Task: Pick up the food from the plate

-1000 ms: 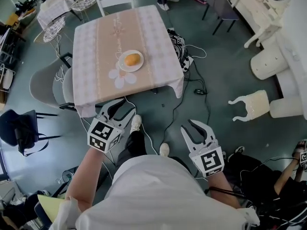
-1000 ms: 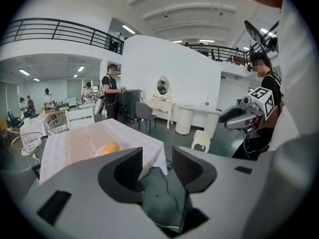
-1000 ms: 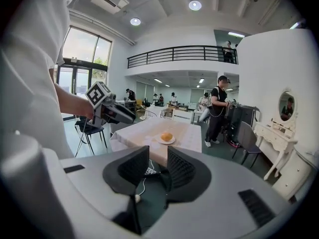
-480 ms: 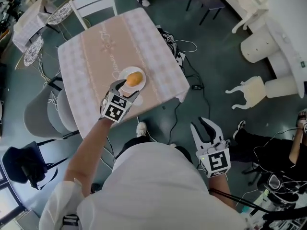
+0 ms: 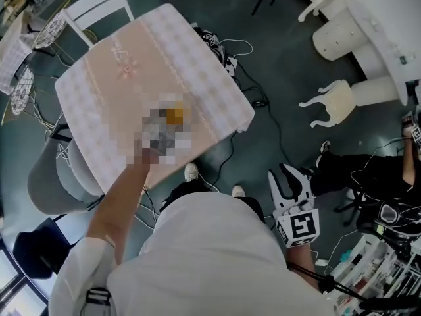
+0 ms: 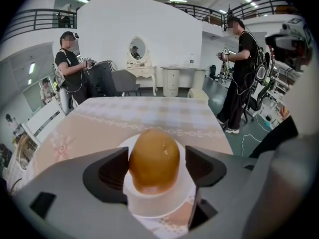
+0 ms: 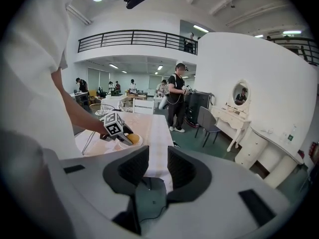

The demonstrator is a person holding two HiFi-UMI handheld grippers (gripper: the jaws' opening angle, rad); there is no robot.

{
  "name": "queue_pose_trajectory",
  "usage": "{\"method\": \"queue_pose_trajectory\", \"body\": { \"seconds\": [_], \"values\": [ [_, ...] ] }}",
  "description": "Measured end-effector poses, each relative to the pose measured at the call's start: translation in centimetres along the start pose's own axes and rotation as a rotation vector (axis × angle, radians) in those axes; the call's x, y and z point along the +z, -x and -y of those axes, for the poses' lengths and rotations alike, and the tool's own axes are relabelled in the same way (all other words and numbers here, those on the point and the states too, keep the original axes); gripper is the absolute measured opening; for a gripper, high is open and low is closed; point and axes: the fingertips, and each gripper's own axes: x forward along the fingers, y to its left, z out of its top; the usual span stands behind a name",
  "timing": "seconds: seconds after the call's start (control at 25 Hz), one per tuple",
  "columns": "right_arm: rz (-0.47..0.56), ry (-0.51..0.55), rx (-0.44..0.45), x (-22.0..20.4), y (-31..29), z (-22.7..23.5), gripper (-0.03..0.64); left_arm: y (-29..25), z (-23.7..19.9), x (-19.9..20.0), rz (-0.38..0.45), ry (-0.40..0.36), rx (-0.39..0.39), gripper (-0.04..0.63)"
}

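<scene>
In the left gripper view, the left gripper point(image 6: 157, 169) filled the bottom of the frame. Its jaws were opening and already stood very wide. The food point(image 6: 154, 151), a rounded orange-brown piece, stood between them in the lower centre. On the left side the jaw was just at the edge of the food, while on the right side a clear gap showed, so the jaws did not squeeze it. The food sat on a small white plate point(image 6: 149, 207). The plate lay on the table point(image 6: 149, 114), whose top showed a checked pattern with a beige band.

The right gripper point(image 7: 157, 162) was at the lower right of the head view, just beside the person's white shirt point(image 5: 210, 262) and well apart from the table. In the right gripper view its jaws stood a little apart, with only a narrow gap, and nothing was between them.

Farther away, in the head view, the left arm point(image 5: 122, 196) reached up to the table in the upper left of the frame. Behind the table, in the left gripper view, a person in a dark shirt point(image 6: 70, 71) stood at the left and another person point(image 6: 244, 68) at the right. A white dressing table point(image 6: 142, 73) with an oval mirror point(image 6: 137, 49) stood at the white wall in the upper centre.
</scene>
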Motion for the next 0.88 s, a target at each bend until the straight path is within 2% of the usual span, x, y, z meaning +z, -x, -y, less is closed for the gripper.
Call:
{"method": "queue_pose_trajectory", "body": {
  "seconds": [0.44, 0.88],
  "values": [
    [-0.029, -0.034, -0.027, -1.1, 0.0, 0.0, 0.112, -1.7, -1.8, -1.4, -0.059, -0.029, 0.057, 0.351],
    [0.01, -0.025, 0.009, -2.3, 1.5, 0.5, 0.112, 0.9, -0.7, 0.5, -0.009, 0.005, 0.096, 0.35]
  ]
}}
